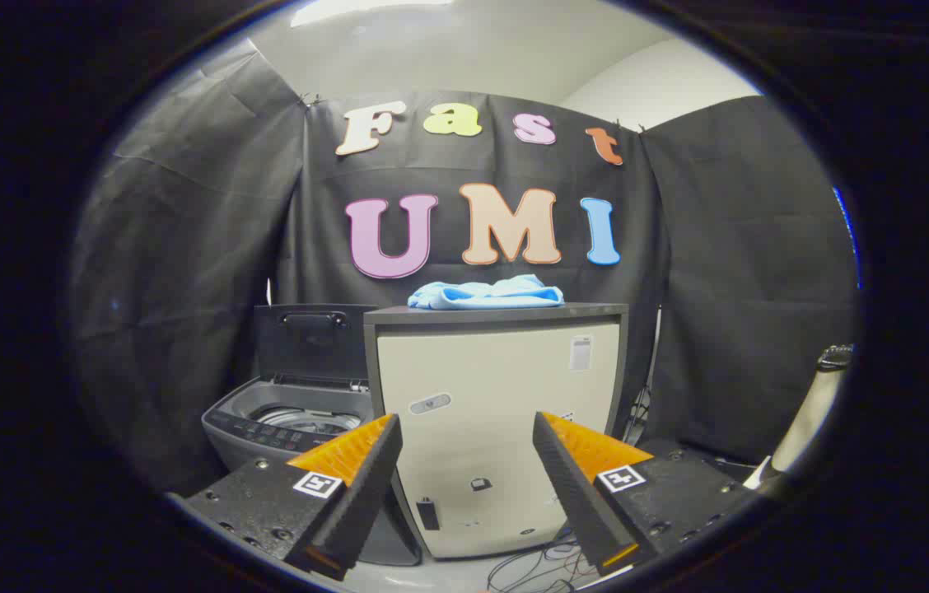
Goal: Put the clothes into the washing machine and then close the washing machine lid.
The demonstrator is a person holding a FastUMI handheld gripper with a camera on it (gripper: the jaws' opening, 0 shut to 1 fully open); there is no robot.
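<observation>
Cabinet [497, 428] stands beyond fingers, serving as shelf for laundry. Washing machine [287, 424] just beside it, lid [312, 339] propped upright, so drum is ready for loading. Blue clothes [485, 293] lie crumpled on cabinet top, untouched. Gripper [467, 428] spread wide, empty, presumably set for reach toward clothes.

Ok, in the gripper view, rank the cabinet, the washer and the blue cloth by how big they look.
1. Cabinet, largest.
2. Washer, though the cabinet hides part of it, so its rank is unsure.
3. Blue cloth on the cabinet, smallest.
The hand-held gripper is open, well short of all three.
</observation>
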